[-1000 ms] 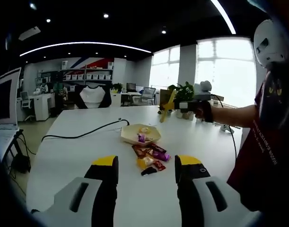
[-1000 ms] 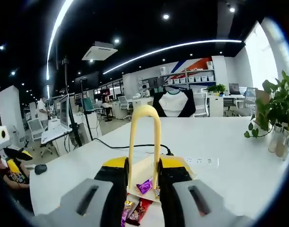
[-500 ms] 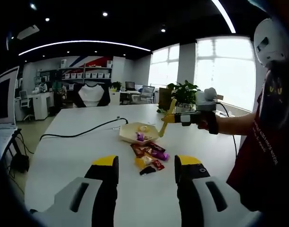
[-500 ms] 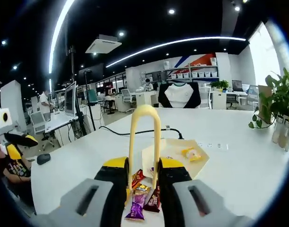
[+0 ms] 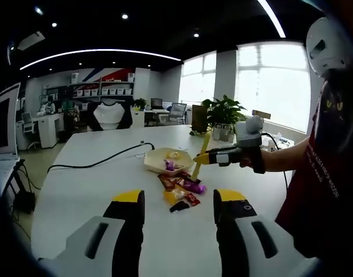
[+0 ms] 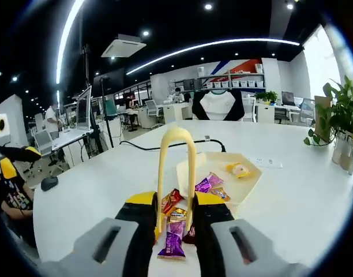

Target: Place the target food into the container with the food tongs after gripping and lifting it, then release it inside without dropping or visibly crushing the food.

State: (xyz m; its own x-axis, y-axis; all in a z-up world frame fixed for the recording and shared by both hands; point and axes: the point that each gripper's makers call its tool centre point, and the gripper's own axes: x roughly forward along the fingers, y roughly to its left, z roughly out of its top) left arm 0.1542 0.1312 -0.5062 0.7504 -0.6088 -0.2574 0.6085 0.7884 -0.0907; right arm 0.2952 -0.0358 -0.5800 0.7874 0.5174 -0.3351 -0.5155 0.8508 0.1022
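A shallow beige container [image 5: 156, 163] sits mid-table with a few wrapped candies in it. More wrapped candies [image 5: 181, 189] lie in a loose pile just in front of it. My left gripper [image 5: 180, 198] is open and holds nothing, hanging short of the pile. My right gripper [image 5: 225, 156] comes in from the right, shut on yellow food tongs [image 5: 201, 153] whose lower end hangs just above the pile. In the right gripper view, the right gripper [image 6: 175, 202] clamps the tongs [image 6: 175, 135], with the candies [image 6: 174, 242] beneath and the container [image 6: 251, 180] beyond. The tong tips are hidden.
A black cable [image 5: 101, 164] runs across the white table [image 5: 78, 190] towards the container. Potted plants [image 5: 222, 112] stand at the far right edge. A person's dark red torso [image 5: 320, 179] fills the right side. A monitor [image 5: 4, 124] stands at the left.
The right gripper has lowered the tongs from above the container to the loose candy pile, nearer to me. The left gripper has stayed open and still.
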